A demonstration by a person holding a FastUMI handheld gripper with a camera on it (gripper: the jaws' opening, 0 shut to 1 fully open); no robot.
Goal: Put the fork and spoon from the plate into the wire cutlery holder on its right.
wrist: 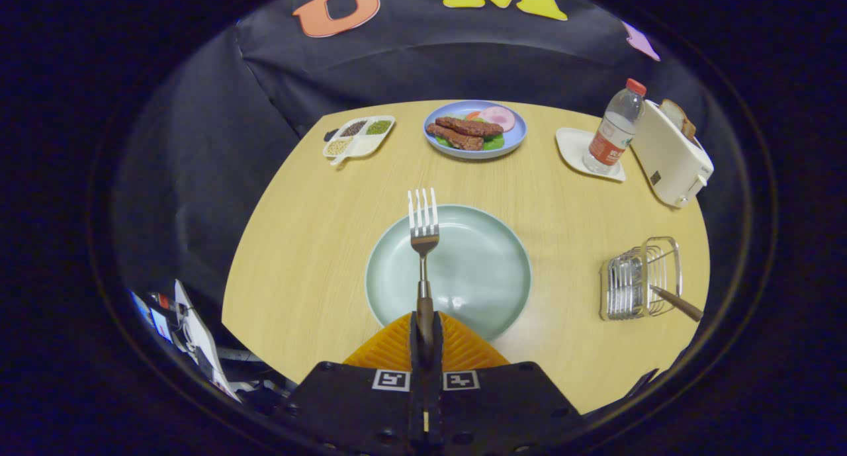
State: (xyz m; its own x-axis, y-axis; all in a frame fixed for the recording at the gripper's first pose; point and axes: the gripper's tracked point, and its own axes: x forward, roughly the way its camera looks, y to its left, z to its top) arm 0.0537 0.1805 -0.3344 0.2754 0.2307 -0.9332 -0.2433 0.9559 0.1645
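Hand-held gripper at bottom centre, orange fingers clamped on the fork by its brown handle, tines forward over the green plate. Spoon handle protrudes from the wire cutlery holder, lower right on the surface; fork likely goes there next.

Plate pale green – fork silver, brown handle – table light wood – holder chrome wire.

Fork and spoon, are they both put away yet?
Half done. A brown handle already sticks out of the wire cutlery holder, probably the spoon. The claw is shut on the fork, holding it above the empty green plate. Left to do: carry the fork to the holder on the right and drop it in.
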